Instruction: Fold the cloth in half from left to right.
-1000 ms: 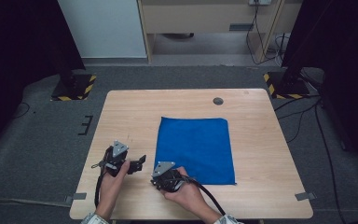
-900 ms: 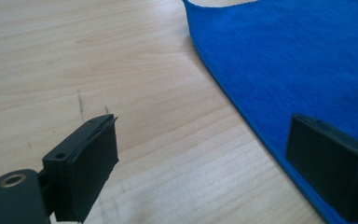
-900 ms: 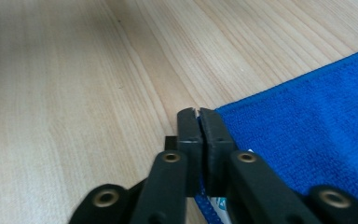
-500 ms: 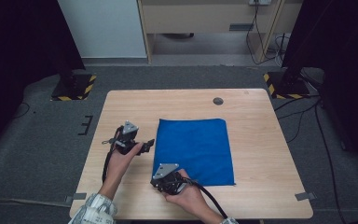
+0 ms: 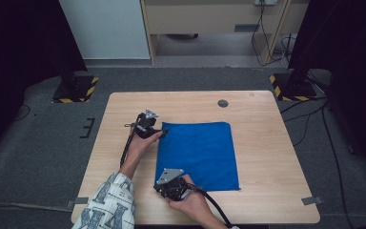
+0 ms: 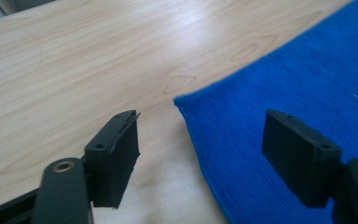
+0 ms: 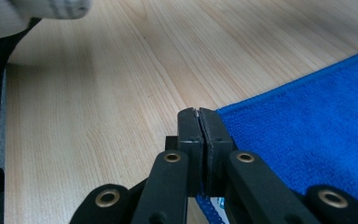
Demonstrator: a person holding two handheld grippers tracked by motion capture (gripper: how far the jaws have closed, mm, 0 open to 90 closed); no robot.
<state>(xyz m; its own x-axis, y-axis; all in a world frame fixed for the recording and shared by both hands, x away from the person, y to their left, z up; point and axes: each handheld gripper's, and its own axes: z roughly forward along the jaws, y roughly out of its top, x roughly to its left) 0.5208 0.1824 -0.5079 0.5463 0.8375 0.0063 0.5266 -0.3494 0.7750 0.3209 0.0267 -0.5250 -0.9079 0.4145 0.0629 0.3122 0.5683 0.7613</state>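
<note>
Right now my right gripper (image 5: 161, 187) is nearest to me, at the near left corner of the blue cloth (image 5: 198, 155). In the right gripper view its jaws are pressed tight together, and a bit of the cloth's blue edge (image 7: 307, 140) peeks out just under them, so I think they pinch that corner. The cloth lies flat on the wooden table (image 5: 267, 143), a little right of the middle.

Farther away, my left gripper (image 5: 162, 132) sits at the far left corner of the cloth. Its jaws have just been closing, but they are not tight yet. In the left gripper view the cloth corner (image 6: 186, 103) lies between the two pads (image 6: 119, 149), and neither pad touches it.

At the far edge of the table is a small dark round hole (image 5: 223, 103).
</note>
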